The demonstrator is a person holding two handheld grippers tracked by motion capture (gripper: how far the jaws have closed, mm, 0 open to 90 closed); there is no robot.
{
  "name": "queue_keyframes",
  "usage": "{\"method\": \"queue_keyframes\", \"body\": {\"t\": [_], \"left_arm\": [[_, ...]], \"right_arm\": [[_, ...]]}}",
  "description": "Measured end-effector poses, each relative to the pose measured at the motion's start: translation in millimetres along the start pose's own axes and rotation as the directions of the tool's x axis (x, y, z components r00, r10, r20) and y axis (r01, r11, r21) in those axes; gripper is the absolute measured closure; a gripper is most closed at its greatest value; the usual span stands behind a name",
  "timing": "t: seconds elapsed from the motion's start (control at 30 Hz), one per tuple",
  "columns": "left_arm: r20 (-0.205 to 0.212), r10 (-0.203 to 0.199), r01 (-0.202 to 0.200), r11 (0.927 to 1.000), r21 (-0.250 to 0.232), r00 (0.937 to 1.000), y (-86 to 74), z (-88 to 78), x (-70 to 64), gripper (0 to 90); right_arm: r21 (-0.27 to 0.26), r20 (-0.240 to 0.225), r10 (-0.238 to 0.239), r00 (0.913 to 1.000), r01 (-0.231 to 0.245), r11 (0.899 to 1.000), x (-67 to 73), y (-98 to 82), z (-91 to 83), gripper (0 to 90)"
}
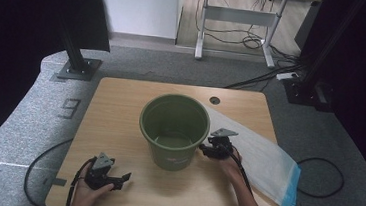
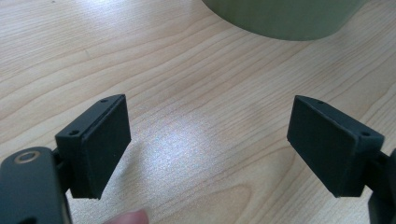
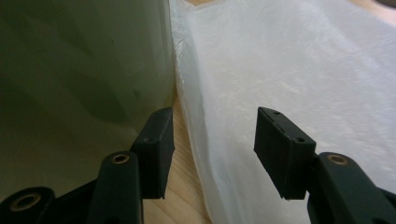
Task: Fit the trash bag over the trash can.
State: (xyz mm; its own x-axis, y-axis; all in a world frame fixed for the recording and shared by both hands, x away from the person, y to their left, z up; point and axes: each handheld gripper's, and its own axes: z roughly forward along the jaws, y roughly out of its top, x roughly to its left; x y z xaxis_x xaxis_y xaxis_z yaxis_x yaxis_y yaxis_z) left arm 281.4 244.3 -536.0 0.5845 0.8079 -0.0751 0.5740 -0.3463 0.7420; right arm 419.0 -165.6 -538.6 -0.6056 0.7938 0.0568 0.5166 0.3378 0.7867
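Note:
A dark green plastic bucket (image 1: 171,157) stands upright in the middle of the wooden table (image 1: 121,102), with nothing in it. A white translucent plastic bag (image 1: 266,160) with a blue end lies flat to its right, reaching over the table's right edge. My right gripper (image 1: 203,150) sits right beside the bucket's right wall. In the right gripper view its jaws (image 3: 212,140) stand open over the bag's near edge (image 3: 303,60), with the bucket wall (image 3: 79,70) close on the left. My left gripper (image 1: 123,179) rests at the front left. It (image 2: 208,144) is open over bare wood, the bucket's base (image 2: 280,18) ahead.
A round cable hole (image 1: 215,100) sits near the table's far edge. Black stand bases (image 1: 78,69) flank the table on the grey carpet. A white-legged desk (image 1: 239,12) with loose cables stands behind. The gripper cables trail off the front edge.

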Motion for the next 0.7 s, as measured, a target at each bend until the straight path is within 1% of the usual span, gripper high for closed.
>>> {"method": "queue_keyframes", "body": {"t": [0.03, 0.07, 0.1, 0.13, 0.23, 0.27, 0.3, 0.37, 0.4, 0.43, 0.47, 0.5, 0.53, 0.57, 0.6, 0.63, 0.67, 0.7], "left_arm": [[0.0, 0.0, 0.0, 1.0, 0.0, 1.0, 0.0, 0.0, 0.0, 13.2], [0.0, -0.003, 0.003, 1.0, -0.002, 1.0, -0.1, -0.2, 0.1, 13.2], [0.0, -0.003, 0.003, 1.0, -0.002, 1.0, -0.1, -0.2, 0.1, 13.2], [-0.001, -0.001, 0.001, 1.0, -0.001, 1.0, -0.1, -0.2, 0.3, 13.2], [-0.001, 0.0, 0.0, 1.0, 0.001, 1.0, -0.1, 0.1, 0.5, 13.6], [-0.001, 0.001, -0.001, 1.0, 0.002, 1.0, -0.1, 0.2, 0.4, 13.8], [-0.001, 0.001, -0.001, 1.0, 0.002, 1.0, -0.2, 0.3, 0.3, 13.8], [-0.001, 0.001, -0.001, 1.0, 0.001, 1.0, -0.2, 0.0, 0.3, 13.8], [-0.001, 0.001, -0.001, 1.0, 0.001, 1.0, -0.2, -0.1, 0.5, 13.8], [-0.001, 0.001, -0.001, 1.0, 0.001, 1.0, -0.2, -0.1, 0.5, 13.8], [-0.002, 0.001, -0.001, 1.0, 0.001, 1.0, -0.2, -0.1, 0.6, 13.8], [-0.002, 0.001, -0.001, 1.0, 0.001, 1.0, -0.2, -0.1, 0.6, 13.8], [-0.003, 0.0, 0.0, 1.0, 0.001, 1.0, -0.2, -0.1, 0.8, 13.8], [-0.003, 0.0, 0.0, 1.0, 0.001, 1.0, -0.2, -0.1, 0.8, 13.8], [-0.003, 0.0, 0.0, 1.0, 0.002, 1.0, -0.3, -0.1, 0.8, 13.8], [-0.004, 0.001, -0.001, 1.0, 0.002, 1.0, -0.4, -0.2, 0.9, 13.8], [-0.006, -0.002, 0.002, 1.0, -0.001, 1.0, -0.6, -0.7, 1.1, 13.8], [-0.006, -0.002, 0.002, 1.0, -0.001, 1.0, -0.6, -0.7, 1.1, 13.8]], "right_arm": [[0.0, 0.0, 0.0, 1.0, 0.0, 1.0, 0.0, 0.0, 0.0, 46.6], [0.005, 0.018, 0.005, 0.9998, -0.005, 1.0, 0.6, -1.6, 5.9, 48.4], [0.005, 0.018, 0.005, 0.9998, -0.005, 1.0, 0.6, -1.6, 5.9, 48.4], [0.008, 0.019, 0.007, 0.9998, -0.008, 1.0, 1.3, -2.9, 10.4, 50.4], [0.007, 0.03, -0.003, 0.9996, 0.003, 1.0, 3.5, -2.9, 14.3, 52.4], [0.007, 0.03, -0.003, 0.9995, 0.003, 1.0, 6.2, -2.3, 17.6, 55.5], [0.007, 0.03, -0.003, 0.9995, 0.003, 1.0, 6.2, -2.3, 17.6, 55.5], [0.019, 0.054, -0.019, 0.9984, 0.018, 1.0, 9.5, -0.8, 21.3, 62.1], [0.018, 0.058, -0.015, 0.9982, 0.014, 1.0, 9.2, -0.5, 21.6, 65.1], [0.018, 0.058, -0.015, 0.9982, 0.014, 1.0, 9.2, -0.5, 21.6, 65.1], [0.017, 0.066, -0.005, 0.9978, 0.004, 1.0, 8.1, -0.3, 21.6, 71.5], [0.017, 0.066, -0.005, 0.9978, 0.004, 1.0, 8.1, -0.3, 21.6, 71.5], [0.022, 0.073, -0.001, 0.9973, -0.001, 1.0, 5.7, 0.0, 20.6, 82.4], [0.022, 0.073, -0.001, 0.9973, -0.001, 1.0, 5.7, 0.0, 20.6, 82.4], [0.024, 0.083, -0.001, 0.9966, -0.001, 1.0, 4.5, 0.1, 19.9, 87.1], [0.016, 0.087, 0.007, 0.9962, -0.009, 1.0, 2.3, 0.3, 17.8, 88.5], [-0.013, 0.084, 0.028, 0.9961, -0.027, 1.0, -1.4, 2.3, 12.5, 88.7], [-0.035, 0.08, 0.039, 0.996, -0.036, 0.999, -3.3, 4.5, 7.9, 88.8]]}}
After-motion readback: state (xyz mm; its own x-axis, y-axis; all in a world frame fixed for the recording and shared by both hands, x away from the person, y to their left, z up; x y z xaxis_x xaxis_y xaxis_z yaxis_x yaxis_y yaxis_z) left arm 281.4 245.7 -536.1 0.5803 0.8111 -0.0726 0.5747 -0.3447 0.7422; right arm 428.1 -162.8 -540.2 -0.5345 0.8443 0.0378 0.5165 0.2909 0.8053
